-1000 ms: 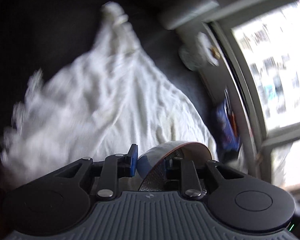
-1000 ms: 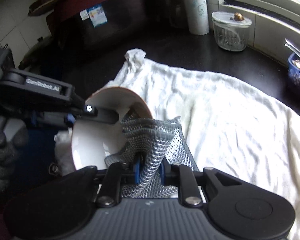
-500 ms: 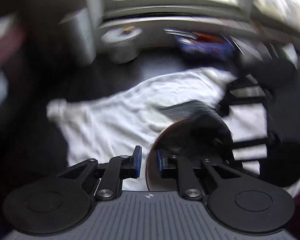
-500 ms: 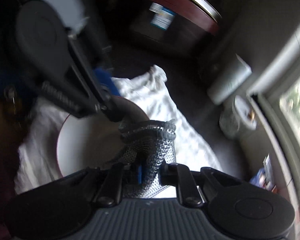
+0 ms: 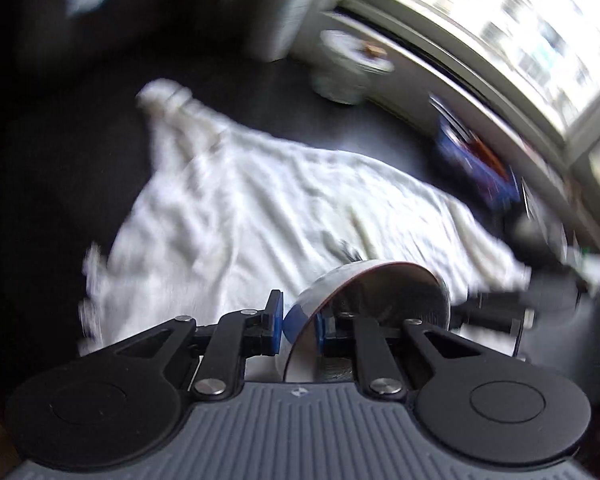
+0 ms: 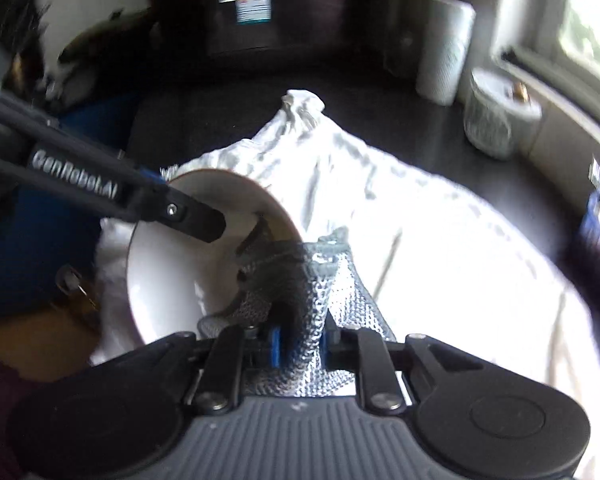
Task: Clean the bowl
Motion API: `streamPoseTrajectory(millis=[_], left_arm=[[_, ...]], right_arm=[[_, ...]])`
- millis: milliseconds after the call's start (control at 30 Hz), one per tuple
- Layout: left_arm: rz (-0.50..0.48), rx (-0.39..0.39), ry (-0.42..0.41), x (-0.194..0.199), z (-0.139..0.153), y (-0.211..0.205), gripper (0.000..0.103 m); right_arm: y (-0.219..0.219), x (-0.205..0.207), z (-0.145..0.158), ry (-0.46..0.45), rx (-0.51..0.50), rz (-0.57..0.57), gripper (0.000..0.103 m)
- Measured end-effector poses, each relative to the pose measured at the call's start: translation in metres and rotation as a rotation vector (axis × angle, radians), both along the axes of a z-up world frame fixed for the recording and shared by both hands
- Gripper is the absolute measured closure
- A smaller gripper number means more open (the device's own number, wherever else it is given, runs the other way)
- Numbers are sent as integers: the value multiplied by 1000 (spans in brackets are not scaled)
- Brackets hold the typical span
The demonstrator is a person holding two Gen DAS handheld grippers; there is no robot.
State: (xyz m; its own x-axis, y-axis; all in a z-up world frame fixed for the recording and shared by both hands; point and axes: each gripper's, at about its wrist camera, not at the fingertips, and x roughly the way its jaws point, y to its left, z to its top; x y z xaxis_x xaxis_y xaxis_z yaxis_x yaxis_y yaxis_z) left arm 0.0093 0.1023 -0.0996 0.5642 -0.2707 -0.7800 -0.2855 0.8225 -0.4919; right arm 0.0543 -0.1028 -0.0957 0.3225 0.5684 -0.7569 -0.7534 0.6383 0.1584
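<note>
Left wrist view first, and it's pretty blurry: my left tool (image 5: 298,326) is clamped on the rim of the white ceramic bowl with the reddish-brown edge (image 5: 374,294). The bowl is tipped on its side, held up over the rumpled white towel (image 5: 260,208) spread on the dark counter (image 5: 80,140), mouth facing right toward the other tool.

Right wrist view: my right tool (image 6: 298,342) is pinching a folded silver mesh scrubbing cloth (image 6: 312,304), and its far end reaches into the bowl's (image 6: 172,268) open side, touching the inner wall near the rim. So the bowl sits just left of and ahead of the right tool, opening toward it. I'd say wiping is underway; any further stroke goes leftward into the bowl.
</note>
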Motion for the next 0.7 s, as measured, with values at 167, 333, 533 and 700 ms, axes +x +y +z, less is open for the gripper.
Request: streamPoseTrajectory(millis=[167,333,533,700], left_arm=[[138,-163,127,12,-14,24,85],[79,-98,116,29,-10,15,85],[36,15,95,38,-1,10,85],[-103,328,-40,29,36,-10,84]], right_arm=[[-18,20,-5,259,160,-104,81],[-55,43,4,382,284,-199,87],[-87,39,14,327,286,-253,95],[-111,33,21,265,270,-295,95]])
